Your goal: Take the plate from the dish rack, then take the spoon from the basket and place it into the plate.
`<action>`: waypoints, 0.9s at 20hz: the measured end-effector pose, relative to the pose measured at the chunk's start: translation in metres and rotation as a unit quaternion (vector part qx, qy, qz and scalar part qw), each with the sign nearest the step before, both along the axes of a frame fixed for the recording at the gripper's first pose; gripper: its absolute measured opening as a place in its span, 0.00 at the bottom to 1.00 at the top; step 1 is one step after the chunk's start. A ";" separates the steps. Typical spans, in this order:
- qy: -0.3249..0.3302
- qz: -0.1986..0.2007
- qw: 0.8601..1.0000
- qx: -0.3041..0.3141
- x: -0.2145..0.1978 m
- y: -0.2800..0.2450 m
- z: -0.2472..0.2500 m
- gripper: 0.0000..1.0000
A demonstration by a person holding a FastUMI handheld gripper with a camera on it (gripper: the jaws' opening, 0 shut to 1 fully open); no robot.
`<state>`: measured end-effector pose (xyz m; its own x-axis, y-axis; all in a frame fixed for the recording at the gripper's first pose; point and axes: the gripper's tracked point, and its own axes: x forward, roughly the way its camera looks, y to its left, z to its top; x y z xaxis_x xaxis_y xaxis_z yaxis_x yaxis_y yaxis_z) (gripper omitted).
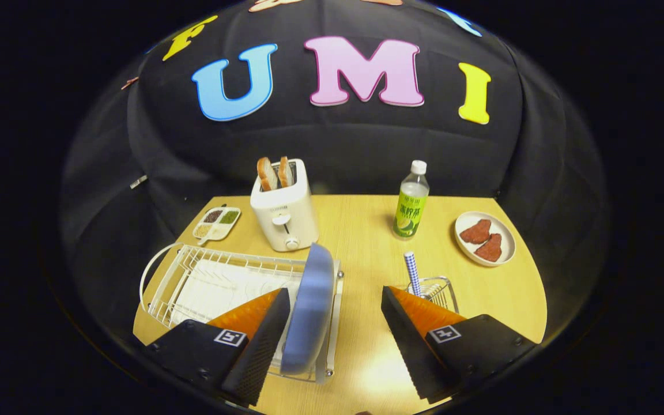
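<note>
My blue plate (309,311) stands on edge at the right end of the white dish rack (193,282), lower centre of frame, just inside my left finger. My hand-held gripper (335,340) is spread wide, holding nothing. If I close off-centre, I judge the smooth rim could slip or drag the rack.

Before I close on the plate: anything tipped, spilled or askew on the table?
Nothing stands out. The blue plate stands on edge in the dish rack, between the open gripper fingers; the spoon sits upright in its basket.
</note>
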<state>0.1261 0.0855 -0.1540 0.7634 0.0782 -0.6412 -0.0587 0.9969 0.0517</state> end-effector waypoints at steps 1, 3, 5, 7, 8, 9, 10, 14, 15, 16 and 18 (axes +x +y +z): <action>0.012 0.003 1.000 0.002 0.002 0.005 -0.007 0.94; 0.034 0.004 0.999 0.007 0.004 0.013 -0.019 0.80; 0.053 0.000 0.998 0.013 0.002 0.021 -0.026 0.65; 0.060 -0.016 0.998 0.005 0.002 0.018 -0.027 0.46; 0.061 -0.023 0.998 0.006 0.001 0.019 -0.028 0.43; 0.064 -0.032 0.997 0.008 0.001 0.017 -0.029 0.40; 0.063 -0.046 0.997 0.012 0.000 0.015 -0.026 0.39; 0.048 -0.084 0.995 0.005 -0.002 0.013 -0.013 0.31; 0.048 -0.085 0.995 -0.006 -0.004 0.013 -0.012 0.31; 0.049 -0.089 0.995 -0.015 -0.006 0.012 -0.012 0.31; 0.048 -0.102 0.993 -0.018 -0.007 0.014 -0.010 0.31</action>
<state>0.1192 0.0993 -0.1639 0.6961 -0.0971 -0.7113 0.1486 0.9888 0.0104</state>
